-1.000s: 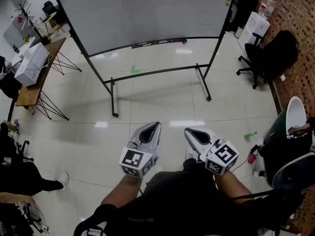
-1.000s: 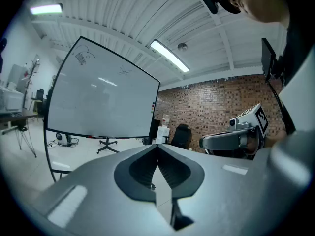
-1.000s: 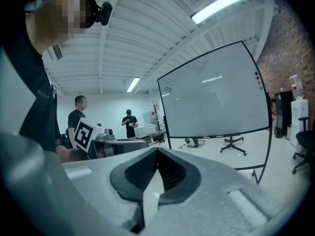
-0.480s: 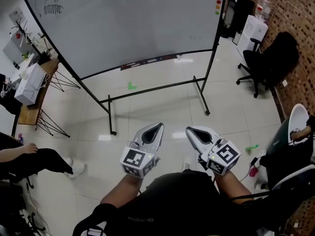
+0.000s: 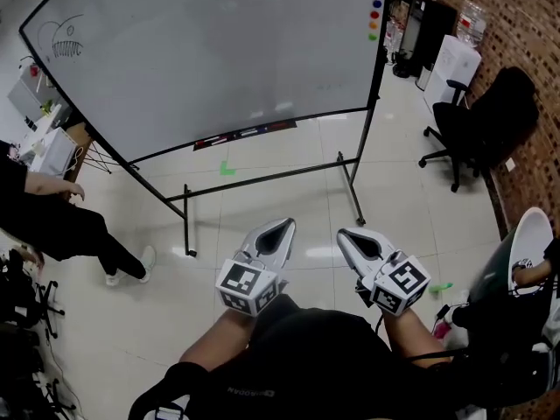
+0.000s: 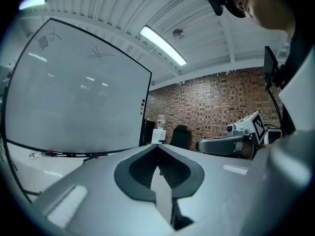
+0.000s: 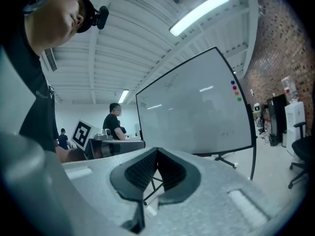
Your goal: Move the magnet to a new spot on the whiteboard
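A large whiteboard (image 5: pixel 210 59) on a wheeled black stand fills the top of the head view. A short column of small coloured magnets (image 5: pixel 374 19) sits by its upper right edge. My left gripper (image 5: pixel 282 225) and right gripper (image 5: pixel 343 234) are held side by side low in front of my body, well short of the board, both shut and empty. In the left gripper view the whiteboard (image 6: pixel 74 97) and magnets (image 6: pixel 143 105) lie far beyond the left gripper (image 6: pixel 157 146). From the right gripper (image 7: pixel 157 151), the board (image 7: pixel 197 117) and magnets (image 7: pixel 236 90) look equally distant.
A person in black (image 5: pixel 52 221) stands at the left by a cluttered table (image 5: pixel 48 151). A black office chair (image 5: pixel 486 112) and a water dispenser (image 5: pixel 455 59) stand at the right by the brick wall. Markers lie in the board's tray (image 5: pixel 245 134). Green tape (image 5: pixel 227 169) marks the floor.
The head view has lifted, so more of the whiteboard and its magnets show. A person has walked in at the left. Both grippers stay shut and hardly move.
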A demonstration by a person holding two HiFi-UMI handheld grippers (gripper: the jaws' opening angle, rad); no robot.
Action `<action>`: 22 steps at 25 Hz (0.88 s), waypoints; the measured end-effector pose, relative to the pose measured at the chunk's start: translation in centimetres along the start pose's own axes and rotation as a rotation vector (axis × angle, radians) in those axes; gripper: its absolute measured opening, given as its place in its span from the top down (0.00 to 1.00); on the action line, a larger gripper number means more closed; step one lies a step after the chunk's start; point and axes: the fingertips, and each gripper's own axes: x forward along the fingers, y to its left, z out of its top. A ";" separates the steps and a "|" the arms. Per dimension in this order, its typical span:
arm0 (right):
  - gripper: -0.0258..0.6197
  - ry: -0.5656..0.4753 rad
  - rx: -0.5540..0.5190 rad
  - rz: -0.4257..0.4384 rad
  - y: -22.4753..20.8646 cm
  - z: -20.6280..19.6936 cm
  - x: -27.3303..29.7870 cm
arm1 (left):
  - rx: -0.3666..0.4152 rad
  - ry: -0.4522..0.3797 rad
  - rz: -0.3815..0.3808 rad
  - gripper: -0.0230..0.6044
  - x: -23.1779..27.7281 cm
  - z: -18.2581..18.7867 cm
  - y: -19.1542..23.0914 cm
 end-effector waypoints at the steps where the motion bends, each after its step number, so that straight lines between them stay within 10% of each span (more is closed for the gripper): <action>1: 0.96 -0.003 0.010 -0.003 -0.9 0.0 -0.1 | 0.003 0.015 -0.011 0.94 0.9 -0.2 -0.3; 22: 0.96 -0.036 -0.089 -0.148 -20.6 8.1 14.2 | 0.105 -0.006 -0.149 0.94 21.5 6.8 12.9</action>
